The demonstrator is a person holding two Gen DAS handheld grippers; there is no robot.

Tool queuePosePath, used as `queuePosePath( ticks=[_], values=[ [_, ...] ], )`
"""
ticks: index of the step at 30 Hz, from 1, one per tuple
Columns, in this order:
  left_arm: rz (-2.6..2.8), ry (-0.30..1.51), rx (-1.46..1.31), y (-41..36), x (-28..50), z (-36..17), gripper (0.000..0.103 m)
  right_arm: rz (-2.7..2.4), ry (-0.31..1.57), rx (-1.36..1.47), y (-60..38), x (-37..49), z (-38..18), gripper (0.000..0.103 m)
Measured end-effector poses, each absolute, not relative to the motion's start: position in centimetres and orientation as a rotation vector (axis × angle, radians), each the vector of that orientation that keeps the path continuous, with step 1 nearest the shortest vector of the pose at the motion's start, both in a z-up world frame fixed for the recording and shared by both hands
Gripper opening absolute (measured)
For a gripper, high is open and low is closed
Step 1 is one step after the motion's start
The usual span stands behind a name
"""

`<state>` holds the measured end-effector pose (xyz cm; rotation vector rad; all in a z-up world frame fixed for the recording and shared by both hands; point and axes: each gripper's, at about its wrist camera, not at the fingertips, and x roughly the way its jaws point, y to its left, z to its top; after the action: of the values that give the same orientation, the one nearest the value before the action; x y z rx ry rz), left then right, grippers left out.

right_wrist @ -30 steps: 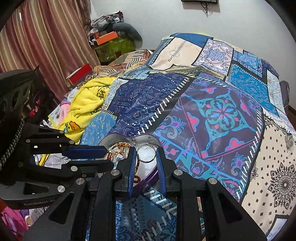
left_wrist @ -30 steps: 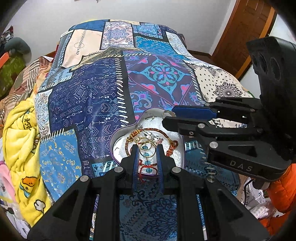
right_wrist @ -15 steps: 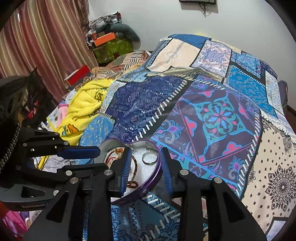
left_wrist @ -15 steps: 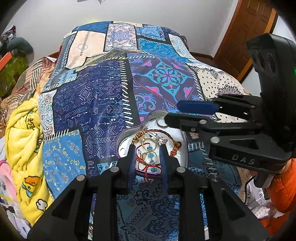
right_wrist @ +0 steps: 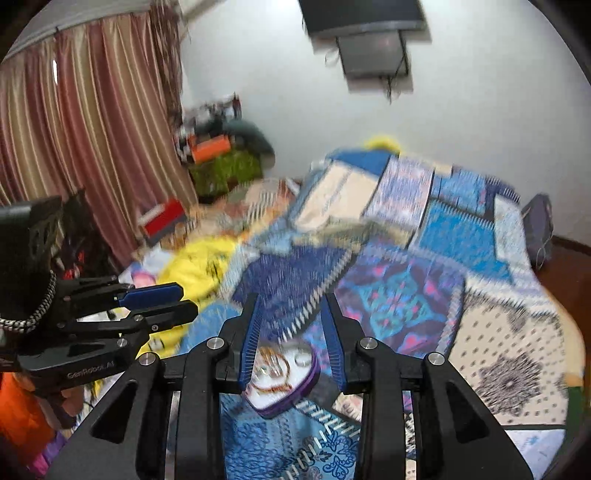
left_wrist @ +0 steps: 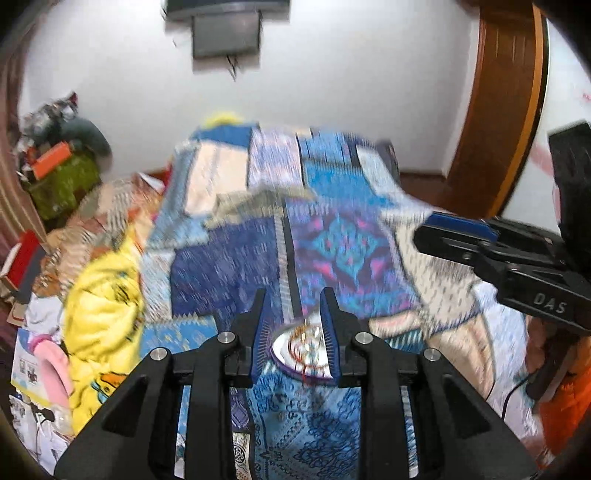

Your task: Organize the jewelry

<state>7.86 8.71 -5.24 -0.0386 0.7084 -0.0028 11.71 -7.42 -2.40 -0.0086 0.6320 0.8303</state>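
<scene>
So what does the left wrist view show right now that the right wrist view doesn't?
Only the left wrist view shows the wooden door and the right gripper. Only the right wrist view shows the striped curtains and the left gripper. Both show the heart-shaped jewelry tray lying on the patchwork bedspread beyond open, empty jaws, the yellow blanket and the wall-mounted screen.

Bedspread [left_wrist: 332, 240] motion-blurred; jewelry [right_wrist: 275, 365] in tray [right_wrist: 295, 391] indistinct.

Both hand-held grippers [left_wrist: 293, 332] [right_wrist: 291, 339] rose, tray [right_wrist: 288, 400] released.
</scene>
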Motion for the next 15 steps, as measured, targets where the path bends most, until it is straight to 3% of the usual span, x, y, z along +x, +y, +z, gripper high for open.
queuePosePath(
  ticks=[3, 10, 15],
  values=[
    [0.036, 0.598, -0.045, 8.5, 5.8, -2.3, 0.027, 0.819, 0.525, 0.033, -9.0, 9.8, 0.9, 0.030],
    [0.107, 0.350, -0.074, 7.3, 0.2, 3.0, 0.040, 0.785, 0.316, 0.069, -10.9, 4.4, 6.1, 0.032],
    [0.150, 0.237, -0.079, 6.6, -3.0, 4.3, 0.060, 0.730, 0.233, 0.069, -11.4, 1.9, 7.2, 0.064]
  ],
)
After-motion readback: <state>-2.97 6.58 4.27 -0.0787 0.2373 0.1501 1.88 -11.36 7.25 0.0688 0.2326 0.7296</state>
